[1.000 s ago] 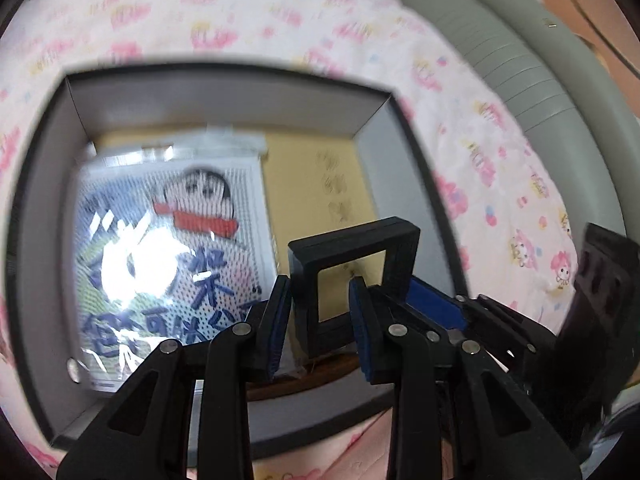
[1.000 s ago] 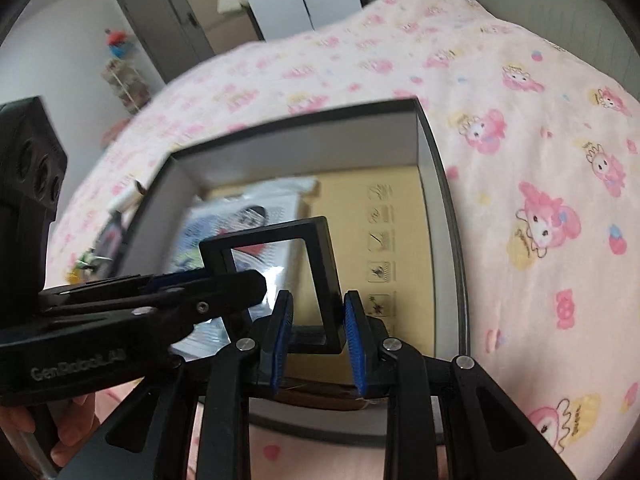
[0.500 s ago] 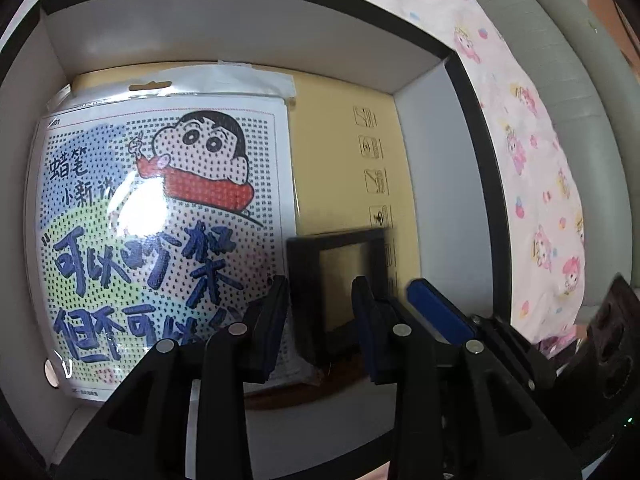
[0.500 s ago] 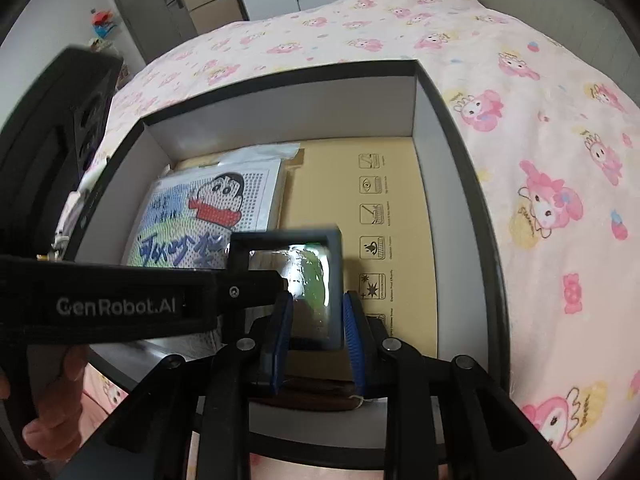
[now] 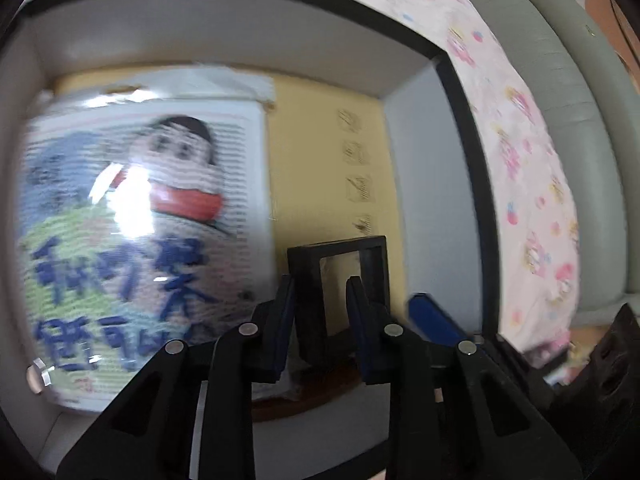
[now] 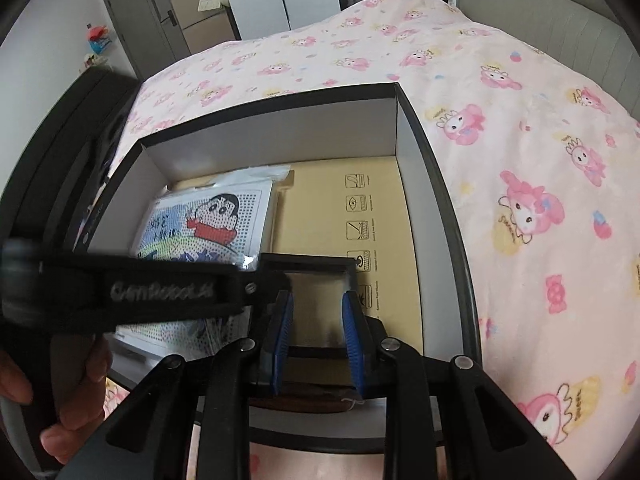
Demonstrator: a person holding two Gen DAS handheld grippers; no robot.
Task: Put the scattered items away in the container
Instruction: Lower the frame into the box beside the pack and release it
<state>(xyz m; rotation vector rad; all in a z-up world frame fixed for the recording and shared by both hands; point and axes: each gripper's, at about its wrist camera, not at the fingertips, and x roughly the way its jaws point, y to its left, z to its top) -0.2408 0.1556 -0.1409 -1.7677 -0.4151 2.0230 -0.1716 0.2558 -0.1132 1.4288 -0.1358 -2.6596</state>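
Observation:
A black square frame box with a clear window [image 6: 316,304] is low inside the open cardboard box [image 6: 404,128], over its tan floor near the front wall. It also shows in the left wrist view [image 5: 340,280]. My right gripper [image 6: 318,338] has its blue pads on either side of the frame; contact is unclear. My left gripper [image 5: 322,320] straddles the frame's left edge with a gap. A cartoon bead-art packet [image 6: 204,232] lies flat in the box's left half [image 5: 132,240].
The box sits on a bed with a pink cartoon-print blanket [image 6: 520,160]. A grey padded headboard [image 5: 576,120] runs along the right. A wardrobe and door [image 6: 168,20] stand beyond the bed.
The frame has gone lower into the box and tilted flatter. The left gripper has slid back, blurring its view. The right gripper's pads stand wider apart than before.

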